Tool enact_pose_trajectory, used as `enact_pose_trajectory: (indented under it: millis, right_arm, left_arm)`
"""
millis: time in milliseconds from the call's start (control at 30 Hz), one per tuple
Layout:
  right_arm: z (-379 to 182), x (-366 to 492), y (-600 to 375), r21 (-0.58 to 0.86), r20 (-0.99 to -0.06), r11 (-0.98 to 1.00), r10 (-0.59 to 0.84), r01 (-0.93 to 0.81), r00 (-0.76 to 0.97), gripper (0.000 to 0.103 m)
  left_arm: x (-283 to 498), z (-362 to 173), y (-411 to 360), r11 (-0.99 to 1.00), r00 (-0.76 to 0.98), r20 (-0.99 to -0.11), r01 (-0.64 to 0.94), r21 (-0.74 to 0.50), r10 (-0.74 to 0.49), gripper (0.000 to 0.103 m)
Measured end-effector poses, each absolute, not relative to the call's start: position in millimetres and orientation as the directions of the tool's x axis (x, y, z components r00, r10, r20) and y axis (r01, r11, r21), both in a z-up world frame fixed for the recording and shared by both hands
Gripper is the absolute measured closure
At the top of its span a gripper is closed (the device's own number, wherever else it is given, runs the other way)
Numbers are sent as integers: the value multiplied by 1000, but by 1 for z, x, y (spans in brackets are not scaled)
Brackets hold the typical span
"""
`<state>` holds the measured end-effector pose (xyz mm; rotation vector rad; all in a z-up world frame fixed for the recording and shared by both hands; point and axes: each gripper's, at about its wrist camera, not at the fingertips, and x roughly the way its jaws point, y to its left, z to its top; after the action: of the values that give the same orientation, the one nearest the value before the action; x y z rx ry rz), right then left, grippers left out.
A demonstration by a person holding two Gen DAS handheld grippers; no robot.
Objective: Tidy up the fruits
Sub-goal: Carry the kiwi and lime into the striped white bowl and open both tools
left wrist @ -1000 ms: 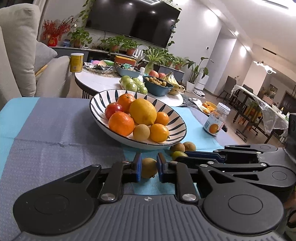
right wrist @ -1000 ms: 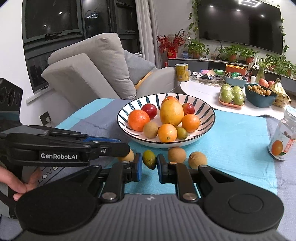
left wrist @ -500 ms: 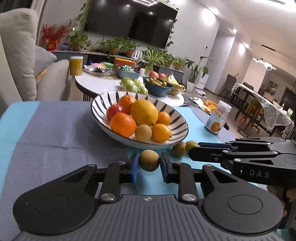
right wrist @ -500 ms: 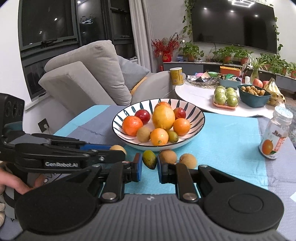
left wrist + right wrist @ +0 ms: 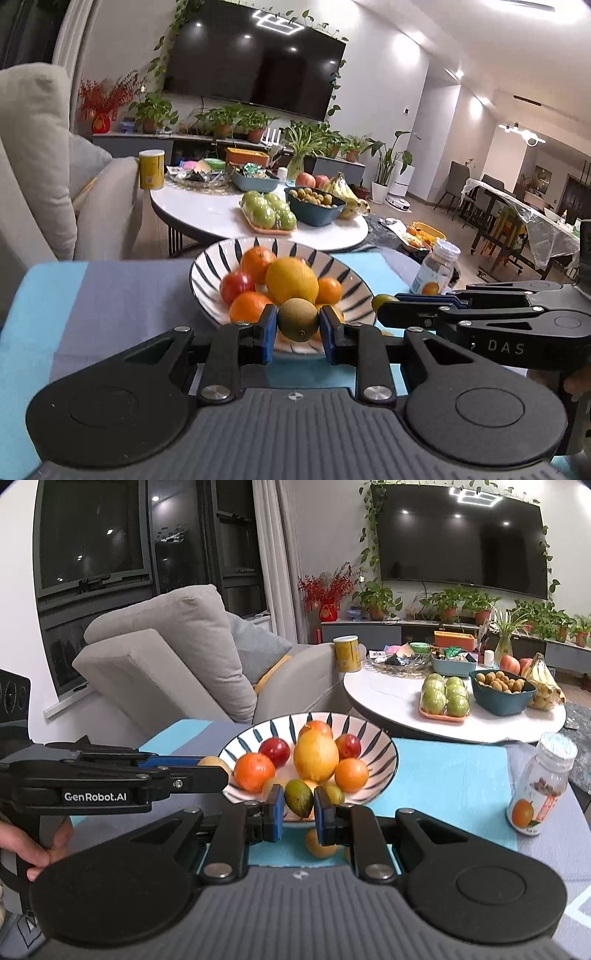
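A striped bowl on the blue-grey cloth holds oranges, red fruits and a big yellow fruit. My left gripper is shut on a brownish-green kiwi, held in the air just before the bowl's near rim. My right gripper is shut on a small dark-green fruit, also raised in front of the bowl. One loose brown fruit lies on the cloth below the right gripper. Each gripper shows from the side in the other's view.
A juice bottle stands on the cloth right of the bowl. Behind is a white round table with green apples, a blue bowl, bananas and a yellow can. A grey sofa is at the left.
Both grippers have risen off the cloth with their fruits and now hang level with the bowl's rim. The loose fruits on the cloth have dropped lower in the views.
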<state>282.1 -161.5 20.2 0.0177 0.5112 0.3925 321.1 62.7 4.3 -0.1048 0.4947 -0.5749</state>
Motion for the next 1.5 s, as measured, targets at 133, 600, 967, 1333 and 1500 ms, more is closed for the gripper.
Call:
enact_pose_trajectory:
  millis: [133, 600, 967, 1333, 1500]
  right_arm:
    - [23, 289, -164, 123, -469, 928, 367, -352, 803, 51]
    - [30, 319, -170, 144, -440, 938, 346, -315, 829, 51]
    - [25, 337, -173, 167, -439, 937, 351, -308, 827, 51]
    - [23, 345, -156, 159, -438, 918, 395, -363, 808, 51]
    - [21, 349, -152, 152, -435, 914, 404, -376, 805, 51]
  left_arm:
    - [328, 7, 63, 840, 733, -412, 495, -221, -541, 80]
    - [380, 7, 77, 845, 746, -398, 459, -274, -534, 80]
    - [411, 3, 67, 828, 727, -396, 483, -285, -561, 80]
    - [433, -11, 67, 831, 710, -433, 471, -295, -556, 80]
    - [436, -17, 65, 833, 704, -447, 469, -292, -553, 80]
